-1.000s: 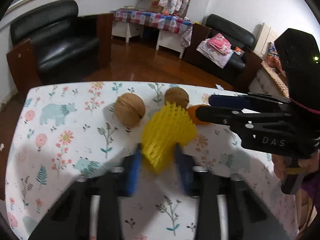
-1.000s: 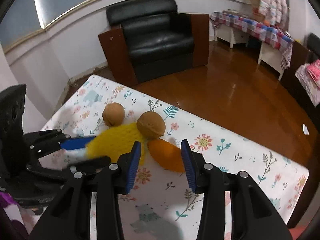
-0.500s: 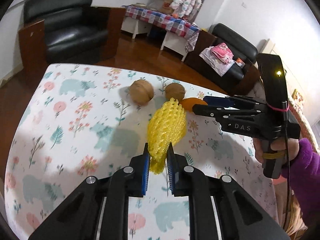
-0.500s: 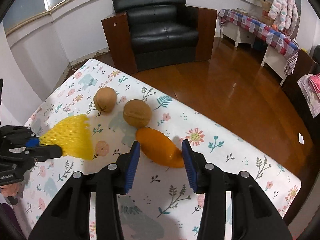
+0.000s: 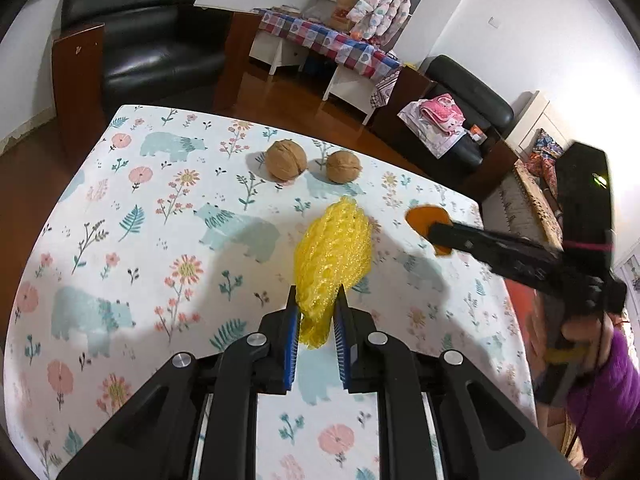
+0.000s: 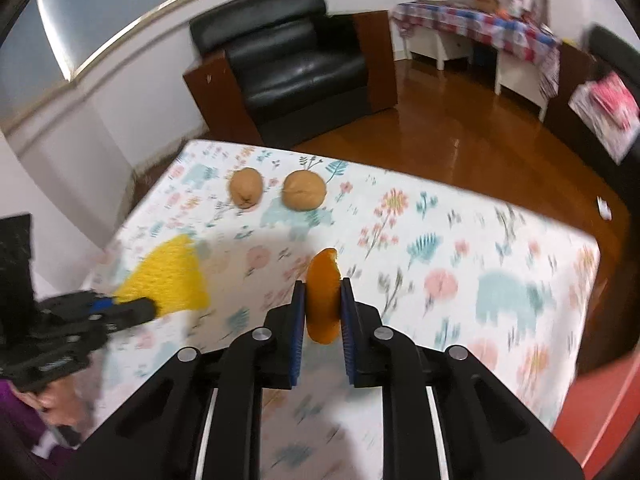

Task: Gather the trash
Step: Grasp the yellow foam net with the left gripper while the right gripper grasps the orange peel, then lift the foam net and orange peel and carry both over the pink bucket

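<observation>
A yellow foam fruit net hangs above the flowered tablecloth, and my left gripper is shut on its lower end. My right gripper has its jaws closing on an orange peel, with both pads against it and the peel lifted off the cloth. The left wrist view shows the peel at the tip of the right gripper, to the right of the net. In the right wrist view, the net and left gripper are at the left.
Two walnuts sit side by side near the table's far edge. Beyond the table are a black armchair, a wooden floor and a side table with a checked cloth. A hand in a purple sleeve holds the right gripper.
The left gripper shut on the net and lifted it back from the walnuts. The right gripper's jaws came together on the orange peel and raised it off the cloth.
</observation>
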`<state>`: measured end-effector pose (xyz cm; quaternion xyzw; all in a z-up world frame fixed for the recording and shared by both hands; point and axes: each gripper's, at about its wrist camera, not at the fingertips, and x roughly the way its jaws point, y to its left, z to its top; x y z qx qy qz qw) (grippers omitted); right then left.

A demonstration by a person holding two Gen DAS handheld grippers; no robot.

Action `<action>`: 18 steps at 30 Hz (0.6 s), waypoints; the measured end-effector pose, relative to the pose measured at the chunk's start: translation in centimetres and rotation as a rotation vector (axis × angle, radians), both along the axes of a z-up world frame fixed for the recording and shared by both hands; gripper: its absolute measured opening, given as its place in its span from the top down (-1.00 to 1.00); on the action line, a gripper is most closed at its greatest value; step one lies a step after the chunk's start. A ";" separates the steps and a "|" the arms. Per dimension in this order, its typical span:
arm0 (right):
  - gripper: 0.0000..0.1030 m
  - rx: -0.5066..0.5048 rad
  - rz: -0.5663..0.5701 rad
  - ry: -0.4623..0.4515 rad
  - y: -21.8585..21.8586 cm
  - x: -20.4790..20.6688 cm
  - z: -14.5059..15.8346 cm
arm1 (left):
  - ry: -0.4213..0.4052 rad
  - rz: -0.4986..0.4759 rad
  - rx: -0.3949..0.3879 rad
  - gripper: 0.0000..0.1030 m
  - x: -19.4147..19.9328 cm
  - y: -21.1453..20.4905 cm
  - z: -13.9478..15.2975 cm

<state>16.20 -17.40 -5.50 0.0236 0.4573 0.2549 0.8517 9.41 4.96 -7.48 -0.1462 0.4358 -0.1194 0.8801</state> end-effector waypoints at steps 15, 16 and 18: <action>0.67 0.133 -0.230 0.060 -4.2 -12.4 -1.2 | -0.027 -0.036 0.030 0.71 -5.6 -5.1 1.5; 0.67 0.130 -0.234 0.056 -4.2 -12.7 -1.3 | -0.027 -0.031 0.032 0.71 -5.8 -5.3 1.6; 0.67 0.114 -0.238 0.037 -4.1 -13.5 -1.2 | -0.030 -0.018 0.047 0.71 -6.4 -5.8 1.8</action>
